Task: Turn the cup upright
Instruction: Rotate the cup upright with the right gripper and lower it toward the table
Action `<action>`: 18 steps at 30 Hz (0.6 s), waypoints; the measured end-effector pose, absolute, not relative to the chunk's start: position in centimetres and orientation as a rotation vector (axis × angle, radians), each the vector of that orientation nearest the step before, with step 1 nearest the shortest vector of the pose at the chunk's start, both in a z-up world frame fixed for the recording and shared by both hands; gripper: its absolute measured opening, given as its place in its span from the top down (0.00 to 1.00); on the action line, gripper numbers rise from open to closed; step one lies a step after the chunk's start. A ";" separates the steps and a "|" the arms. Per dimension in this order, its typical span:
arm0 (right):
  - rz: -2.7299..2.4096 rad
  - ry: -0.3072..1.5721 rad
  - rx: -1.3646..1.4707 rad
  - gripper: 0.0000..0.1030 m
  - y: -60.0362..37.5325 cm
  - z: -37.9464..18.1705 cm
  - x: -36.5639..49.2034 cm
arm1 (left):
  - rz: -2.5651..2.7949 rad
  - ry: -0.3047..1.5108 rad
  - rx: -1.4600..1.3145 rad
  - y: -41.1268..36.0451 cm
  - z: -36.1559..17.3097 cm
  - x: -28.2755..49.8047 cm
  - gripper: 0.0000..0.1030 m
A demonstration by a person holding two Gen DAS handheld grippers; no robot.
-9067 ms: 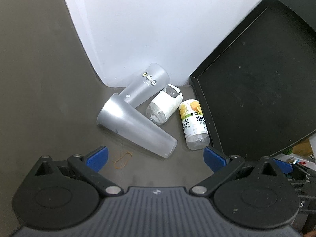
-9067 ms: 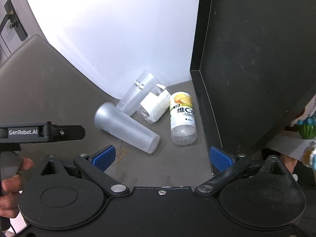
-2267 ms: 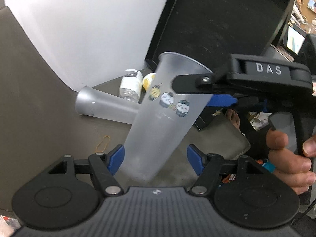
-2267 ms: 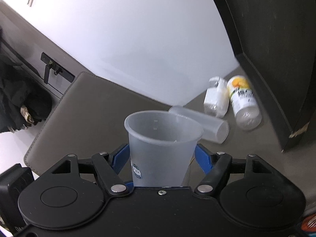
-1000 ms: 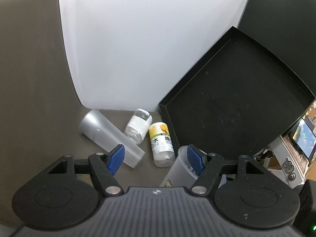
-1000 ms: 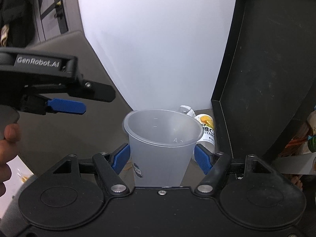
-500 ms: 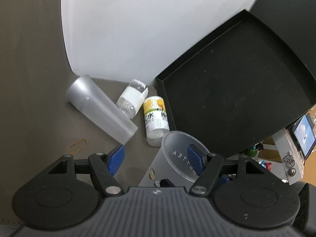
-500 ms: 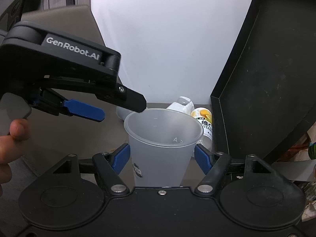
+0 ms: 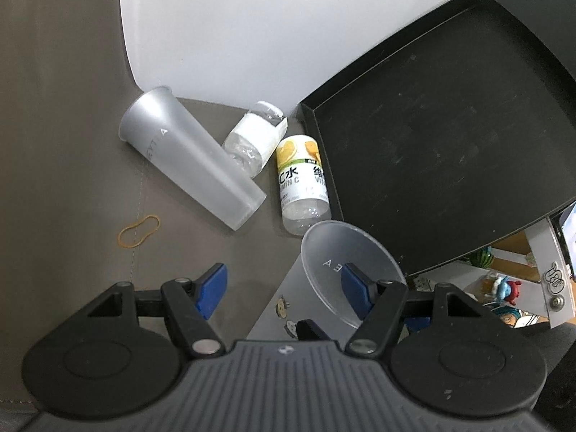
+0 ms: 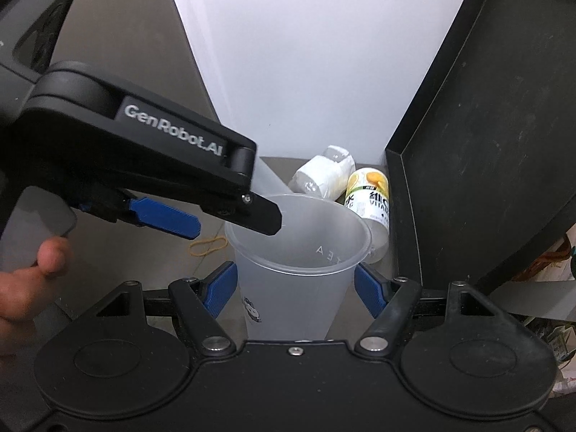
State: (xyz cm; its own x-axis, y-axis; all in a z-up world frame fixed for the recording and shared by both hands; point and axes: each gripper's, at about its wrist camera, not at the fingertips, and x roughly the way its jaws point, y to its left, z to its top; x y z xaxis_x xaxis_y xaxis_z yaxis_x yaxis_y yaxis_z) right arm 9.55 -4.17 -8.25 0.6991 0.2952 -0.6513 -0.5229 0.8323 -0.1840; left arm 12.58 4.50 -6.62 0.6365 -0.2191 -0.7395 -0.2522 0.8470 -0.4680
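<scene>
Right gripper (image 10: 295,289): blue pads sit at either side of the frosted plastic cup (image 10: 298,252), low on its wall, mouth up. Contact cannot be confirmed from this view, but the cup stands between the jaws as if gripped, probably to keep it steady while it is set down. Left gripper (image 9: 282,286): jaws spread wide, nothing between them; one finger reaches over the cup's rim, its dark tip just inside the mouth on the near-left, likely a guide against tipping. In the left wrist view the cup (image 9: 345,262) shows at near right, mouth open toward the camera, close beside the near corner of the black tray (image 9: 450,136). Farther out on the grey table (image 9: 64,144) lie a second frosted cup (image 9: 187,158) on its side, a clear bottle with white label (image 9: 255,140) touching it, and a vitamin C drink bottle (image 9: 302,180) along the tray's edge. A rubber band (image 9: 138,230) lies at near left. Judgement: first cup essentially upright; the second remains unflipped.
</scene>
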 end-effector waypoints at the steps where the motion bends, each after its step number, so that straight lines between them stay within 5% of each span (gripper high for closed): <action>1: 0.468 0.650 -0.373 0.31 -4.1 -8.2 9.6 | 0.020 0.898 -0.580 4.4 -6.8 12.6 0.33; 18: 0.485 0.725 -0.340 0.24 -5.0 -9.5 11.6 | 0.013 0.932 -0.566 3.6 -7.3 13.3 0.33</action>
State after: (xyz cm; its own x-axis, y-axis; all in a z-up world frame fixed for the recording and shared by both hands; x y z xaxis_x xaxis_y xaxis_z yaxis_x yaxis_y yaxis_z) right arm 11.57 -5.02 -9.47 0.6465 0.3027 -0.7003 -0.5319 0.8369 -0.1293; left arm 13.28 3.61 -7.30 0.6071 -0.2286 -0.7611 -0.2489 0.8548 -0.4553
